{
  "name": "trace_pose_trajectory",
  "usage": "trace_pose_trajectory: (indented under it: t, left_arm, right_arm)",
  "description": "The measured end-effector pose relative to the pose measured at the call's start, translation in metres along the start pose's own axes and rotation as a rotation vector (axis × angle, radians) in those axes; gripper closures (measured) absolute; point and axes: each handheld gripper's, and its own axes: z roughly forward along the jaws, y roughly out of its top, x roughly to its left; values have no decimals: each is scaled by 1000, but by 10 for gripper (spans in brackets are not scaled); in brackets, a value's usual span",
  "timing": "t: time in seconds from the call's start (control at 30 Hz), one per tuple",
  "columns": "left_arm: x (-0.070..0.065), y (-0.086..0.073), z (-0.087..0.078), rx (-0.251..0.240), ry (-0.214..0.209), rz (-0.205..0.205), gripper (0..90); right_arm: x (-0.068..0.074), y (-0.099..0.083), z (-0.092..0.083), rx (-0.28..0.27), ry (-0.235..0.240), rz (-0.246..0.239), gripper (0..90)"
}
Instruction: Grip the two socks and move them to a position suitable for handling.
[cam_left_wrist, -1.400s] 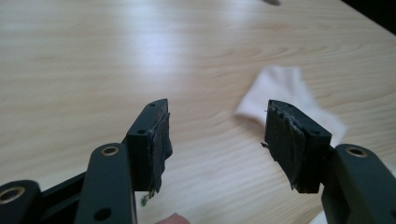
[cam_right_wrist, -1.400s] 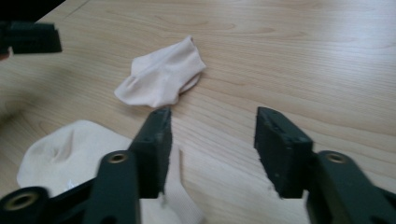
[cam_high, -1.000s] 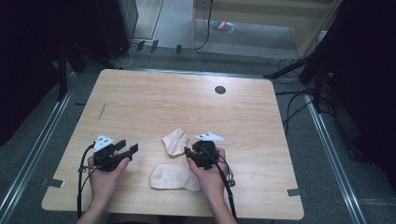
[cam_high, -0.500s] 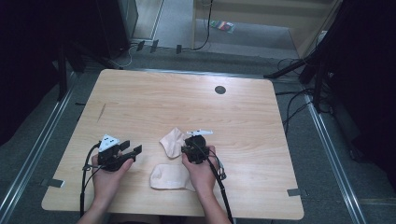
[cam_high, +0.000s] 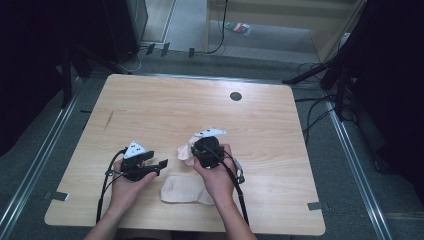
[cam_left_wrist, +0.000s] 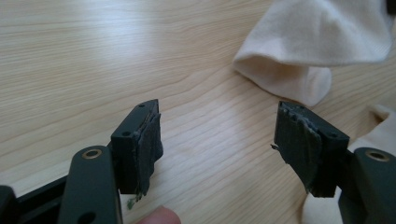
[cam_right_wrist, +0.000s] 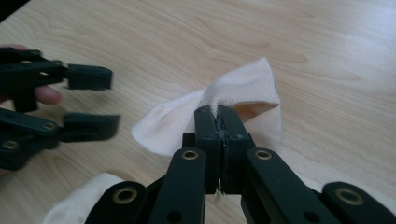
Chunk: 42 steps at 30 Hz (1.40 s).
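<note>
A cream sock is bunched up and pinched at its middle by my right gripper, which is shut on it. In the right gripper view the sock drapes off both sides of the closed tips of that gripper. A second cream sock lies flat near the table's front edge, beneath the right hand. My left gripper is open, just left of the held sock, with nothing between its pads. The held sock hangs ahead of it, and the left gripper sits close beside it.
The wooden table has a round dark hole at the back right and a thin dark mark at the left. Cables trail from both grippers off the front edge. Dark stands and cables surround the table on the floor.
My right gripper has shifted left and turned with the sock pinched in it. The left gripper has edged right toward it and stays open.
</note>
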Motion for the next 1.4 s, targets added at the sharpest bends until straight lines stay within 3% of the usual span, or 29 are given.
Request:
trace_pose_trajectory:
  t: [0.2, 0.33, 0.43, 0.5, 0.57, 0.6, 0.63, 0.67, 0.7, 0.8, 0.9, 0.93, 1.0, 1.03, 1.07, 1.17, 1.27, 1.3, 1.4]
  left_arm:
    - [-8, 5, 14, 26, -66, 19, 300]
    - [-10, 12, 20, 24, -108, 5, 298]
    - [-9, 16, 24, 31, -111, 5, 296]
    - [-5, 19, 30, 28, -112, -23, 321]
    - [-5, 21, 31, 13, -105, 3, 420]
    - [-6, 22, 29, -3, -90, 33, 530]
    - [-6, 22, 26, -18, -84, 67, 709]
    - [-7, 23, 22, -39, -62, 90, 872]
    - [-8, 25, 17, -59, -5, 117, 900]
    - [-7, 28, -1, -125, 173, 166, 900]
    - [-9, 29, -15, -171, 365, 255, 900]
    - [-11, 28, -17, -171, 421, 302, 900]
    - [-15, 24, -14, -127, 461, 361, 900]
    - [-15, 24, -14, -127, 461, 361, 900]
    - [-18, 18, -5, -61, 465, 405, 900]
    - [-19, 12, 3, -19, 432, 409, 900]
    - [-17, 6, 12, 47, 326, 372, 876]
    - [-16, 6, 13, 64, 303, 360, 821]
    - [-15, 6, 13, 81, 286, 342, 605]
  right_arm:
    - [6, 10, -11, -21, 23, -36, 897]
    - [14, 16, -17, -31, 51, -69, 897]
    - [20, 19, -23, -42, 78, -91, 897]
    - [22, 22, -28, -51, 99, -101, 897]
    - [24, 24, -33, -61, 119, -106, 897]
    - [25, 24, -35, -65, 130, -109, 897]
    - [25, 25, -37, -68, 135, -114, 897]
    - [25, 26, -39, -75, 132, -117, 898]
    - [24, 27, -41, -79, 136, -123, 898]
    - [19, 27, -43, -76, 116, -125, 899]
    - [10, 25, -36, -65, 94, -113, 900]
    - [7, 24, -32, -60, 88, -108, 900]
    - [3, 21, -21, -46, 83, -98, 900]
    - [3, 21, -21, -46, 83, -98, 900]
    - [-2, 17, -10, -30, 69, -91, 900]
    - [-7, 13, 0, -9, 53, -82, 900]
    - [-19, 2, 15, 44, 32, -78, 899]
    - [-23, -1, 19, 64, 27, -74, 897]
    - [-27, -4, 23, 85, -2, -83, 878]
